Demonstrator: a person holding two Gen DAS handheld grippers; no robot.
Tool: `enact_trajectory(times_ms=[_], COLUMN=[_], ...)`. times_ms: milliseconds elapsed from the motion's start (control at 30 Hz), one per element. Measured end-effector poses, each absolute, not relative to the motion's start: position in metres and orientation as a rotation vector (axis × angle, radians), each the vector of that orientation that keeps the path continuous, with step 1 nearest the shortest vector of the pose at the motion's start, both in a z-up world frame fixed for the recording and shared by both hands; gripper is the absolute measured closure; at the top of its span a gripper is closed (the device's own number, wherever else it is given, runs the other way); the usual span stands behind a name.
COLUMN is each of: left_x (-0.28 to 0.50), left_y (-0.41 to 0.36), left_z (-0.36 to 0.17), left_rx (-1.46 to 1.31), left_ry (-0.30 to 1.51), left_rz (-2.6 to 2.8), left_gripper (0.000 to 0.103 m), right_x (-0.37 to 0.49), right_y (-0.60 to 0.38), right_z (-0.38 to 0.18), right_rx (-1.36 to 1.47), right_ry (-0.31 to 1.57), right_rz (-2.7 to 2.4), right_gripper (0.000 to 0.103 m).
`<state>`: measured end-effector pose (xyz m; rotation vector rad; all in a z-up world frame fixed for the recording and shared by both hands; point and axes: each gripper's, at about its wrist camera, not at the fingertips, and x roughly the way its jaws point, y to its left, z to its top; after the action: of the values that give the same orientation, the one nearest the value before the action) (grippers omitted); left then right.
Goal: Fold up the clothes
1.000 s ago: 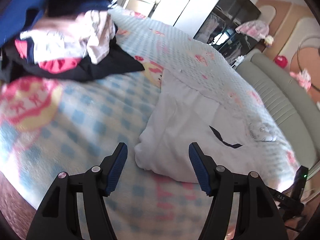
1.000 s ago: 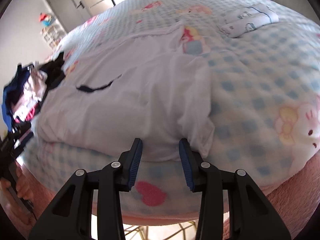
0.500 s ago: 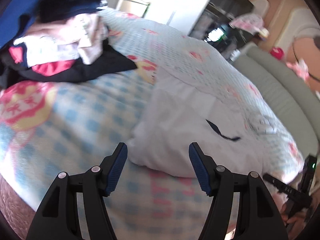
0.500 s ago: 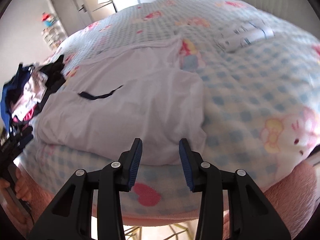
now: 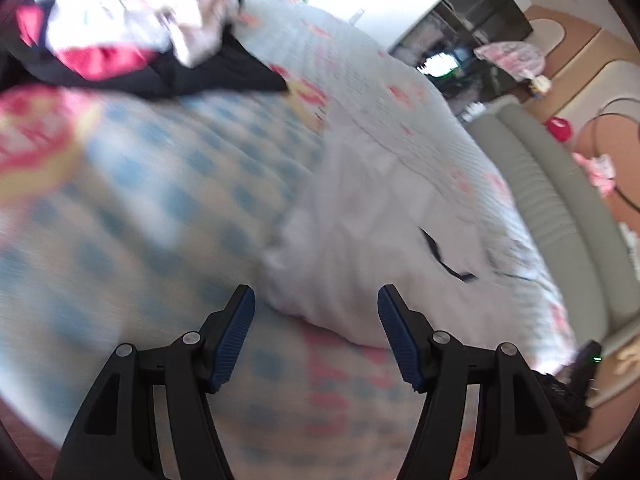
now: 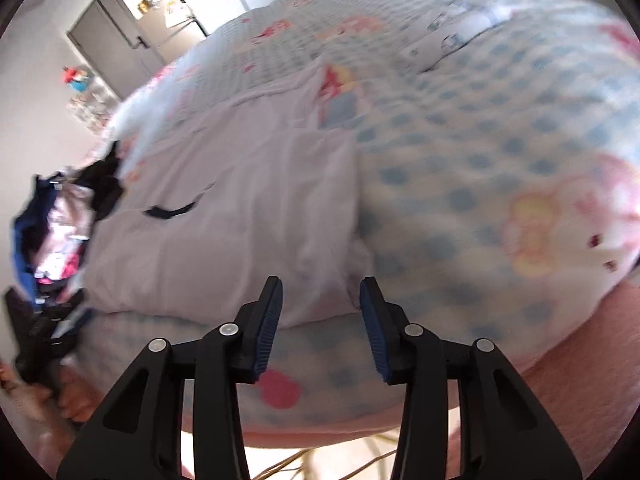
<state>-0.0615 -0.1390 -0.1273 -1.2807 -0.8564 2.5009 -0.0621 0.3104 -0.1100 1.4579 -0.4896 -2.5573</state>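
Observation:
A white garment [image 5: 360,240] with a dark collar strip [image 5: 444,264] lies partly folded on the checked bedspread [image 5: 160,200]. My left gripper [image 5: 316,312] is open, its jaws wide, just short of the garment's near left corner. The same garment [image 6: 240,216] fills the middle of the right wrist view. My right gripper [image 6: 321,300] hovers at the garment's near right corner; its jaws are opening and nothing is pinched between the pads. Both views are blurred by motion.
A heap of mixed clothes [image 5: 120,24] in blue, pink, red and black sits on the bed at the far left. A small folded white item [image 6: 460,32] lies farther back. A grey padded headboard [image 5: 560,216] runs along the right. Bed edge lies below both grippers.
My left gripper has dropped closer to the garment's corner, which now sits between the jaw tips. My right gripper's jaws have widened and it has shifted toward the garment's right corner.

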Motion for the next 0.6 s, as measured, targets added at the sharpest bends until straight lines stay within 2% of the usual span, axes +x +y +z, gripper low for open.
enact_trajectory(times_ms=[100,300,433,533,567,600], left_x=[-0.071,-0.073,-0.076,-0.082,-0.083,-0.083], left_y=[-0.133,-0.144,-0.137,-0.132,-0.130,-0.129], left_z=[-0.134,-0.136,-0.139,-0.137,-0.137,-0.137], left_rx=[-1.313,-1.260,-1.284,-1.287,-1.284,-1.278], left_ry=[-0.852,-1.015,-0.938,-0.891,-0.880,-0.870], left_rz=[2.483,2.456,2.464,2.463,2.464,2.475], left_gripper=[0.037,0.037,0.037,0.038,0.039,0.043], right_x=[-0.063,-0.063,-0.062,-0.065,-0.067,-0.071], right_y=[0.303,0.314,0.326,0.326,0.323,0.319], right_z=[-0.116,-0.123,-0.122,-0.127,-0.129,-0.132], right_rx=[1.475,1.532,1.557,1.574,1.578,1.582], right_ry=[-0.452,-0.515,-0.538,-0.557,-0.545,-0.522], right_rz=[-2.502,-2.562,-2.634,-2.625,-2.615,-2.593], right_gripper=[0.057,0.057,0.056,0.052,0.046,0.044])
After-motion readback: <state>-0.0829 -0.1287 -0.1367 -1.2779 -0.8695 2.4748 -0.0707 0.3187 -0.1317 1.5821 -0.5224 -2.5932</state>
